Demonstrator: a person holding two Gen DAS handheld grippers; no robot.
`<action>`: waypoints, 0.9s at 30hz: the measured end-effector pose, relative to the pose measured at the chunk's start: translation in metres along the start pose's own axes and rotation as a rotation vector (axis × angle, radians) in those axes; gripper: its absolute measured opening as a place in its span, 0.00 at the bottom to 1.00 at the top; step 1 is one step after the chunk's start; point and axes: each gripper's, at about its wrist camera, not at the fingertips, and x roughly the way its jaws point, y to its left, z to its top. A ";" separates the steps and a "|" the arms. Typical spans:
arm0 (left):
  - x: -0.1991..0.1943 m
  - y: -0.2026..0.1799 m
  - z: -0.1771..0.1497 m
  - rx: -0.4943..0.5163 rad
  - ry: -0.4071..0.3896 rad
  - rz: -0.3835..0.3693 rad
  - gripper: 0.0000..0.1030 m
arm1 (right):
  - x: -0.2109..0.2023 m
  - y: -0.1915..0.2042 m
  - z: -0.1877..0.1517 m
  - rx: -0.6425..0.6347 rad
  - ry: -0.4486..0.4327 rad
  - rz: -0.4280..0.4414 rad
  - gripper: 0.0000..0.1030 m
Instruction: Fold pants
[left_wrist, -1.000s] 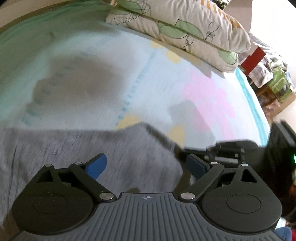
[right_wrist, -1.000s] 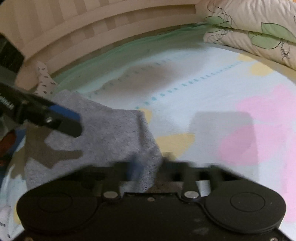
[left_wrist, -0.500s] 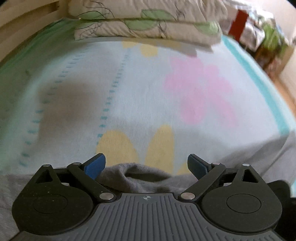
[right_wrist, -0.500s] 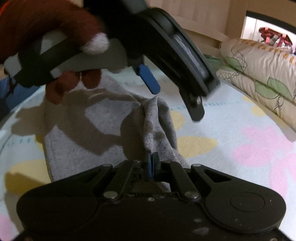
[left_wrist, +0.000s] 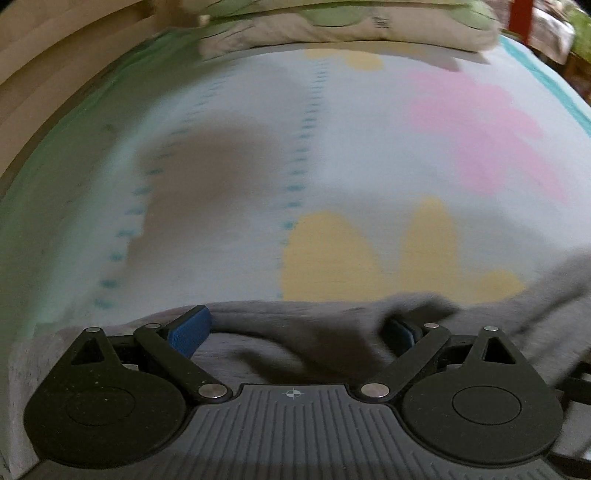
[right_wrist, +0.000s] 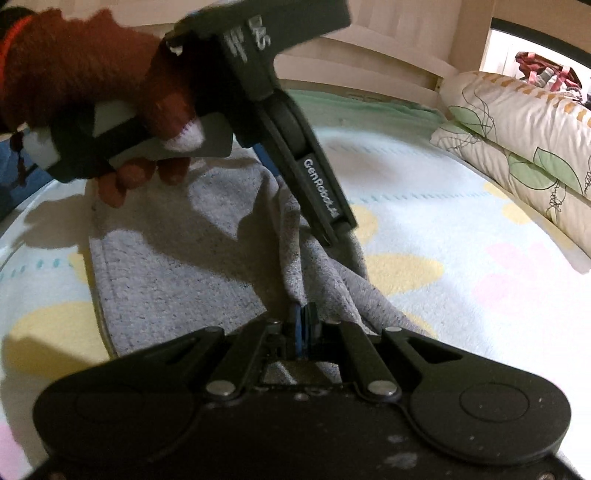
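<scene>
Compared with half a second earlier, the left gripper (left_wrist: 295, 332) is seen lower and closer over the grey pants (right_wrist: 177, 266), its blue pads spread wide with a ridge of cloth lying between them, unclamped. The right gripper (right_wrist: 303, 325) is closed tight on a pinched fold of the pants. The pants are spread on the bed (left_wrist: 332, 166), covered by a pastel flowered blanket; pillows (right_wrist: 517, 147) are stacked at the head.
</scene>
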 end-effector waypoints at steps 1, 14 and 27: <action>0.003 0.004 -0.002 -0.020 0.000 0.008 0.94 | 0.001 0.000 0.001 0.000 0.001 -0.002 0.05; -0.006 0.033 -0.017 -0.221 -0.109 0.018 0.95 | -0.020 -0.077 0.034 0.174 -0.090 -0.015 0.17; -0.008 0.042 -0.020 -0.272 -0.136 -0.018 0.95 | 0.041 -0.121 0.041 0.133 0.032 0.166 0.34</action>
